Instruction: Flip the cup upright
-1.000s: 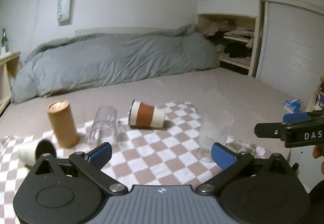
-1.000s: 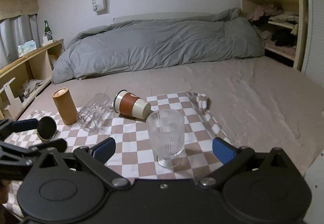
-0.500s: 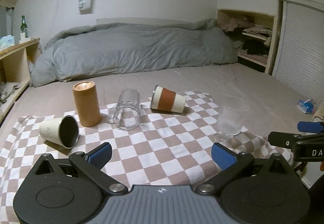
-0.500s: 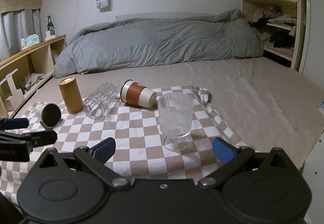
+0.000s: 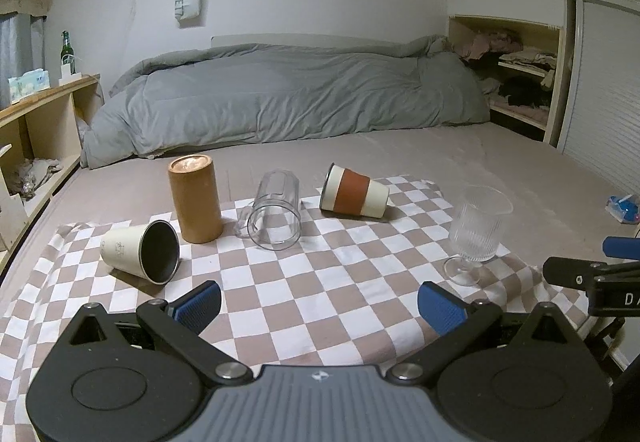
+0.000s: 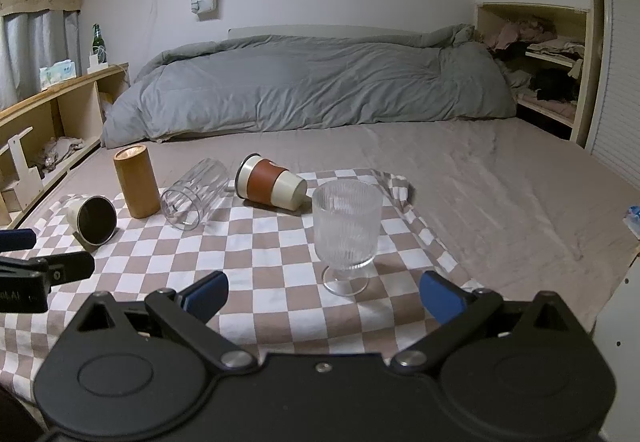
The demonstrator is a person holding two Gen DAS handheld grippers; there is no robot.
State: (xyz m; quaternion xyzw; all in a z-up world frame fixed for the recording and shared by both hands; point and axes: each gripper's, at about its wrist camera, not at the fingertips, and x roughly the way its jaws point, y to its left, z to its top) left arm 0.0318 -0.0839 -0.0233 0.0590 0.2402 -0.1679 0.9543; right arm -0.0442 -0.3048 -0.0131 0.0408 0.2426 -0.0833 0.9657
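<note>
On a checkered cloth lie three cups on their sides: a cream metal cup at the left, a clear glass mug in the middle, and a cream cup with a rust sleeve behind. A ribbed stemmed glass stands upright at the right. A tan cylinder stands upright. My left gripper is open and empty, near the cloth's front. My right gripper is open and empty, just behind the stemmed glass.
The cloth lies on a beige bed sheet. A grey duvet is bunched at the back. Wooden shelves run along the left, a clothes niche at the right. A blue packet lies at the bed's right edge.
Both grippers have drawn back and risen, so the cloth and cups show from farther away. The left view has swung right. The cups have not moved.
</note>
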